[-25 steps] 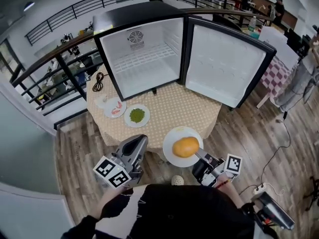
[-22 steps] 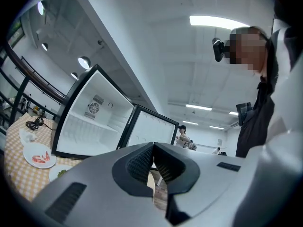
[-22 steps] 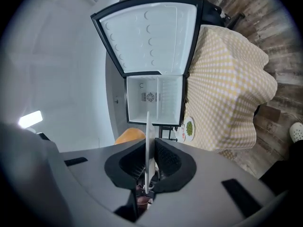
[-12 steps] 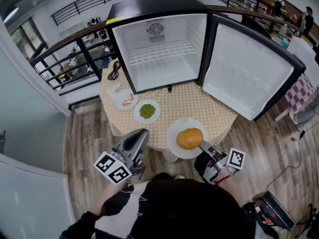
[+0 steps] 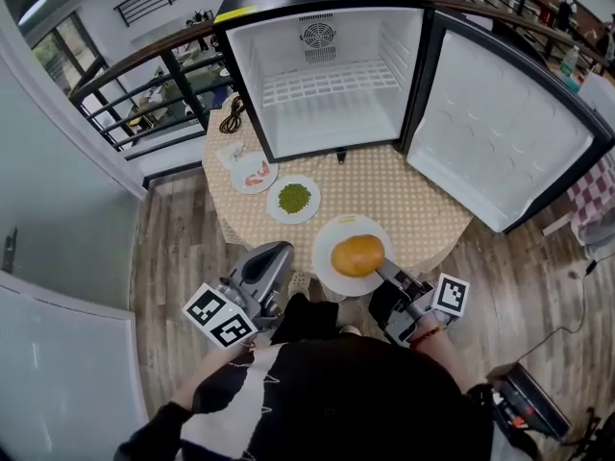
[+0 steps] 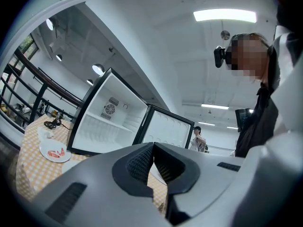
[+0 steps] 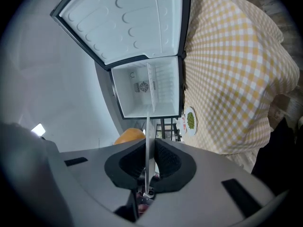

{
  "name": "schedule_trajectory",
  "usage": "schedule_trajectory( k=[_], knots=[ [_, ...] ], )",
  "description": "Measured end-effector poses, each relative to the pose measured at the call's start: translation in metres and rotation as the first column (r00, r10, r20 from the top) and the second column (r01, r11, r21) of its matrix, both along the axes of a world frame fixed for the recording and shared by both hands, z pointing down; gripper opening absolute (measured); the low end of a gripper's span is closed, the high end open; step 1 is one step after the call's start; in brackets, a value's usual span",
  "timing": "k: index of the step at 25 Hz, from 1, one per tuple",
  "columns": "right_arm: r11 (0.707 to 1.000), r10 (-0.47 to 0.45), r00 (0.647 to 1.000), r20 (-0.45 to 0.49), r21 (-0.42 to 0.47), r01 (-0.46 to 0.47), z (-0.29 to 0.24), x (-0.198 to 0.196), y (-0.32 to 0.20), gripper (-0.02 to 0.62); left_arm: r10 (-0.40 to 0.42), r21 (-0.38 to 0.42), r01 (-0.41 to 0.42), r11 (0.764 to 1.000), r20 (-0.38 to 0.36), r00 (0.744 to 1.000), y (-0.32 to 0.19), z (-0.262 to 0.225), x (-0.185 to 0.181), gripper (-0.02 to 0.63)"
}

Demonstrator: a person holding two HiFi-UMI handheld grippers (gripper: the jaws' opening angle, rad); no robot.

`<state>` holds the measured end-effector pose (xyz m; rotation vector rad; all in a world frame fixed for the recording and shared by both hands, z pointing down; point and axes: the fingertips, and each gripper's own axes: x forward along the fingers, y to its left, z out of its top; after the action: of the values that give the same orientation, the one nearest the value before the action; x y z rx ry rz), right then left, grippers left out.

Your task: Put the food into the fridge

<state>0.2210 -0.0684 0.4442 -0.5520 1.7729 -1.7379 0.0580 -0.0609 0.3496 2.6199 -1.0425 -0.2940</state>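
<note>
Plate (image 5: 330, 265) rim pinched by right tongs (image 5: 384, 275) | left tongs (image 5: 277, 254) pressed together | bun (image 5: 357, 255) half hidden in right gripper view

**A:** What sort of place is this?

**B:** A large open indoor hall, not a home kitchen. A dark railing (image 5: 144, 75) runs along the far left, like a gallery's edge.

**A:** What else shows it?

**B:** A wood-plank floor (image 5: 183, 248) and long ceiling strip lights (image 6: 225, 15). A small fridge (image 5: 336, 113) stands on a round table (image 5: 384, 200) with a yellow checked cloth. People (image 5: 567, 8) stand far right.
</note>
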Motion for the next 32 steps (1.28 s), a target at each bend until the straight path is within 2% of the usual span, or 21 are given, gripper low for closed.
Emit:
schedule_trajectory(
  k=[3,8,17,32],
  knots=[
    [1.000,0.015,1.000,0.007,-0.015,-0.015,0.006,0.001,-0.018,0.035,-0.002,-0.011,0.002,1.000,-0.001,1.000,-0.015,0.007,0.001,0.014],
    [0.999,0.044,0.999,0.010,-0.021,-0.044,-0.001,0.004,-0.013,0.035,0.015,-0.017,-0.015,1.000,0.001,1.000,-0.007,0.003,0.004,0.012],
    [0.997,0.061,0.998,-0.010,-0.040,-0.061,0.006,0.001,-0.038,0.035,0.008,-0.049,-0.009,0.999,-0.021,1.000,-0.034,0.011,-0.006,0.014],
    [0.985,0.157,0.987,-0.020,-0.071,-0.158,0.000,-0.007,-0.115,0.035,0.087,-0.028,-0.088,0.996,-0.038,0.995,-0.128,0.001,-0.013,0.012]
  ],
)
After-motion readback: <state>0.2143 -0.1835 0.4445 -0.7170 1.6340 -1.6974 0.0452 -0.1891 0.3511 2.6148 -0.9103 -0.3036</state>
